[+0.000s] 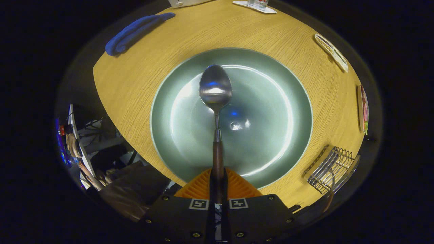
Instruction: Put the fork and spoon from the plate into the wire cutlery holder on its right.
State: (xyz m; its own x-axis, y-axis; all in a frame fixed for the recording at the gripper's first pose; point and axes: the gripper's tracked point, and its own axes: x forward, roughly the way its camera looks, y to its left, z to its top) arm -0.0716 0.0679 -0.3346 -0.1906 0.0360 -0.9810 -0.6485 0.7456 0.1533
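A round wooden table (135,84) spans the frame, and at its centre sits a wide grey-green plate (271,142), with the wire cutlery holder (330,169) at the lower right, well apart from the plate's rim and already carrying what looks like the fork (334,176), though that is too small to be sure. The gripper (217,189) at the bottom centre is clenched on the wooden handle of the spoon (215,86), which runs straight ahead with its bowl over the plate. In my judgement the coming move turns on carrying the spoon rightward to the holder.
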